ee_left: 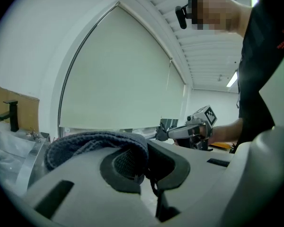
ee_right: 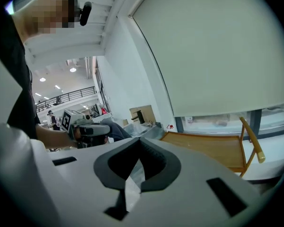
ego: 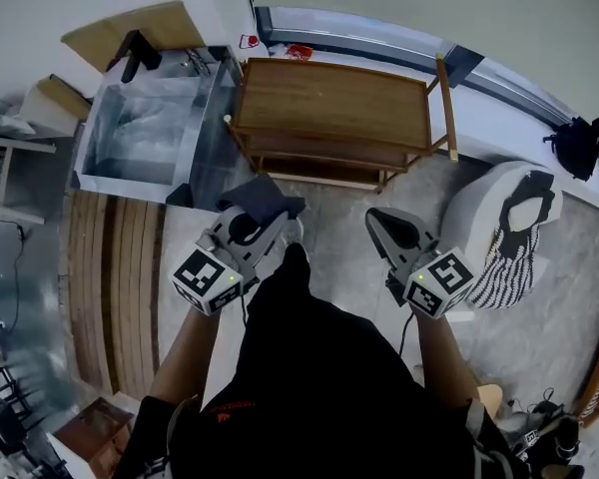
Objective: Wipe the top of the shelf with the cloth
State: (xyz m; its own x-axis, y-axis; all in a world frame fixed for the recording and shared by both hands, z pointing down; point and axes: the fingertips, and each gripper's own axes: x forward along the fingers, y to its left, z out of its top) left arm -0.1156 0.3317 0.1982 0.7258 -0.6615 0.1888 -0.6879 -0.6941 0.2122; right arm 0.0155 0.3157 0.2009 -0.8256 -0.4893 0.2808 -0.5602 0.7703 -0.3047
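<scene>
The wooden shelf (ego: 329, 96) stands ahead of me, and its top board is bare. My left gripper (ego: 258, 220) is shut on a dark grey cloth (ego: 267, 196), held in the air short of the shelf's front left corner. In the left gripper view the cloth (ee_left: 92, 143) drapes over the closed jaws of the left gripper (ee_left: 146, 157). My right gripper (ego: 381, 224) hovers in front of the shelf's right half, shut with nothing in it. In its own view the right gripper (ee_right: 139, 142) has its pads touching, and the shelf (ee_right: 213, 148) lies beyond to the right.
A clear plastic bin (ego: 145, 128) sits left of the shelf against a wall. A white seat with a striped cover (ego: 509, 228) stands on the floor to the right. A window ledge (ego: 379, 43) runs behind the shelf. Wooden slats (ego: 120, 277) lie at the left.
</scene>
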